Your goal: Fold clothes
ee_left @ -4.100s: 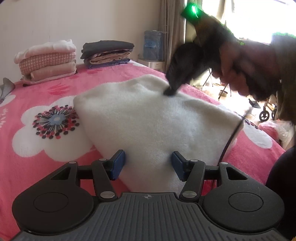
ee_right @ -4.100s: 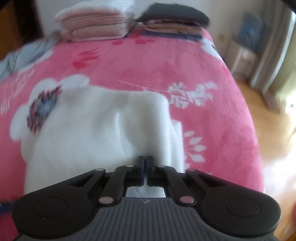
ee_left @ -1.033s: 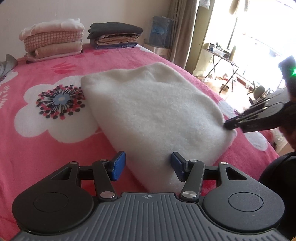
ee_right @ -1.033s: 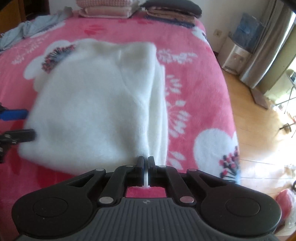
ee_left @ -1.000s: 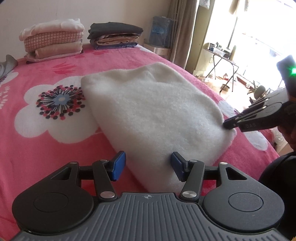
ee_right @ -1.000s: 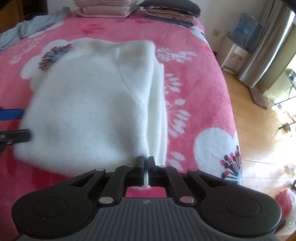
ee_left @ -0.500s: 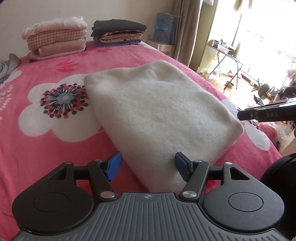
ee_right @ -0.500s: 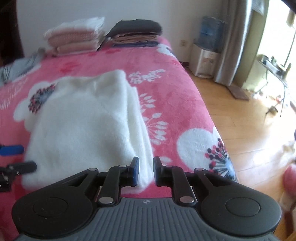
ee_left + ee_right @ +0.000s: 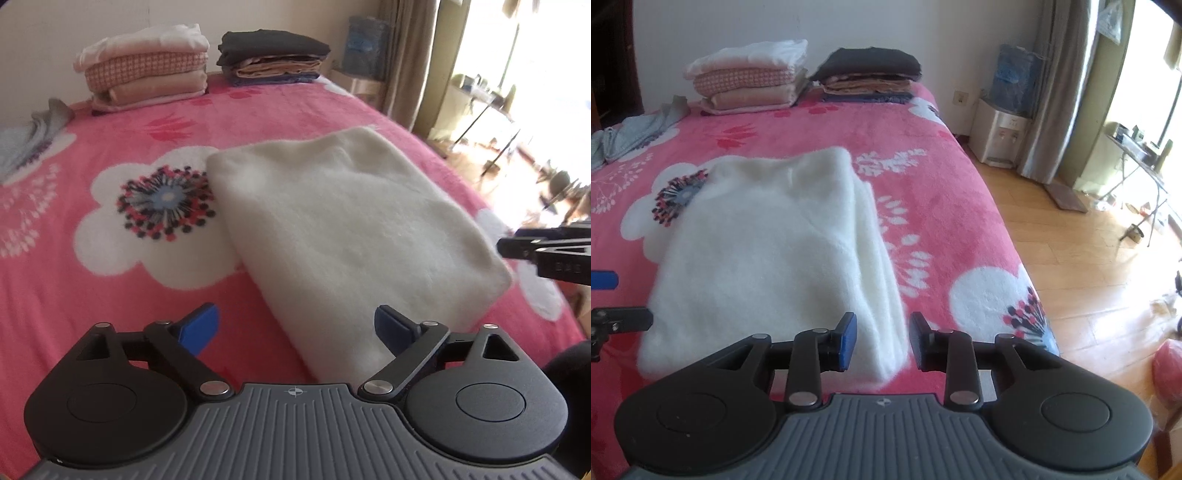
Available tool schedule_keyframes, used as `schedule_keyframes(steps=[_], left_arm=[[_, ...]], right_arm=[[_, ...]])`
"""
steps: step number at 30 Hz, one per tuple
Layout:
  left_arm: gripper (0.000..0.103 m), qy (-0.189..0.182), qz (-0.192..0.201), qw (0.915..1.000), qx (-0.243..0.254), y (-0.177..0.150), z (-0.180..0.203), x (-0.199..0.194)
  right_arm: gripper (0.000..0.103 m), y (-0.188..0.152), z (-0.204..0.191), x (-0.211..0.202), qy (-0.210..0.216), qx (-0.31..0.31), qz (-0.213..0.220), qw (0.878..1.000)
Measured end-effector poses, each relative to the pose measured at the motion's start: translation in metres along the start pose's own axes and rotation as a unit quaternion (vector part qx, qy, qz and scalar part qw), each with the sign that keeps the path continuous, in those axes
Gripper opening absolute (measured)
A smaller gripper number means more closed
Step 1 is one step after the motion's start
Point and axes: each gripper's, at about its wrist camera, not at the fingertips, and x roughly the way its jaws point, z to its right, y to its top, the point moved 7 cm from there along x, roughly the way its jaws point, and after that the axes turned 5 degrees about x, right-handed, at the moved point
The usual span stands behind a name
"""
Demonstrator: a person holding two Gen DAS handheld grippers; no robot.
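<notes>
Bed: a pink flowered blanket is spread over it, with wooden floor alongside.
Sweater: the white sweater is laid folded on the blanket, near the bed's edge.
Left tongs: held wide open, empty, at the sweater's near edge.
Right tongs: held parted, empty, over the sweater's corner.
Far end: two stacks of folded clothes are seen by the wall.
</notes>
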Motion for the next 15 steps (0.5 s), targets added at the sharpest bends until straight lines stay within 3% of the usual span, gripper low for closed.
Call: schedule_keyframes(steps=[8, 12, 15], left_arm=[[0.099, 0.041, -0.039, 0.9983, 0.014, 0.011, 0.0, 0.014], [0.1, 0.049, -0.05, 0.9975, 0.015, 0.013, 0.003, 0.017], [0.1, 0.056, -0.053, 0.9969, 0.019, 0.014, 0.005, 0.018]], right_arm=[[0.033, 0.023, -0.035, 0.013, 0.036, -0.018, 0.022, 0.999], [0.034, 0.017, -0.041, 0.043, 0.034, -0.028, -0.008, 0.999], [0.034, 0.017, -0.047, 0.045, 0.024, -0.06, -0.006, 0.998]])
